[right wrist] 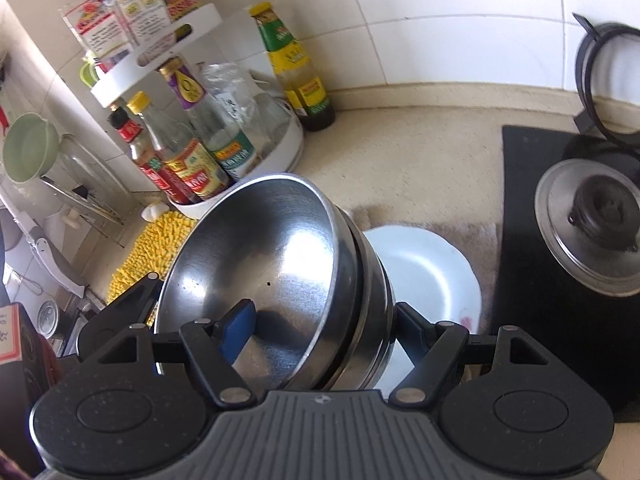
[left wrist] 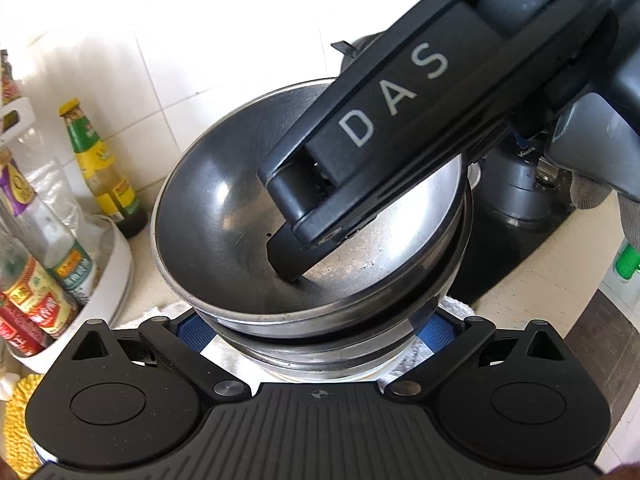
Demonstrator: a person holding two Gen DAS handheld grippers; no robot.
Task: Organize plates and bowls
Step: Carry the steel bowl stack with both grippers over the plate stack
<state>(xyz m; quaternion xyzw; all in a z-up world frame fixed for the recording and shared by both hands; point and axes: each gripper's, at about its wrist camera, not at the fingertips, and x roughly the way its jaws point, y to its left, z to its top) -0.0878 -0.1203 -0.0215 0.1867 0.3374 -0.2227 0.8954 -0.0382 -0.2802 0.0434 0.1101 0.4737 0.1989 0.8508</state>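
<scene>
Nearest the right wrist lens, the right tool (right wrist: 320,330) is straddling the wall of the bowl stack (right wrist: 276,280): its blue inner pad (right wrist: 238,330) is lying inside the top bowl and its outer finger (right wrist: 414,330) is sitting against the outside, so the jaws are clamping the nested walls, presumably to carry the whole stack in one go. From the opposite side the left tool (left wrist: 318,334) is cradling the stack's lower flank between its blue pads (left wrist: 194,334); whether these are pressing or merely flanking, I cannot tell. At least three steel bowls are nesting together, tilted, judging by the rims. Just behind the stack, one white plate (right wrist: 432,276) is lying on a towel on the tabletop (right wrist: 420,168), probably the landing spot. Right of the stack, one lidded pot (right wrist: 592,232) is standing on the black hob. Left of the stack, roughly five sauce bottles (right wrist: 180,160) are crowding a white caddy.
</scene>
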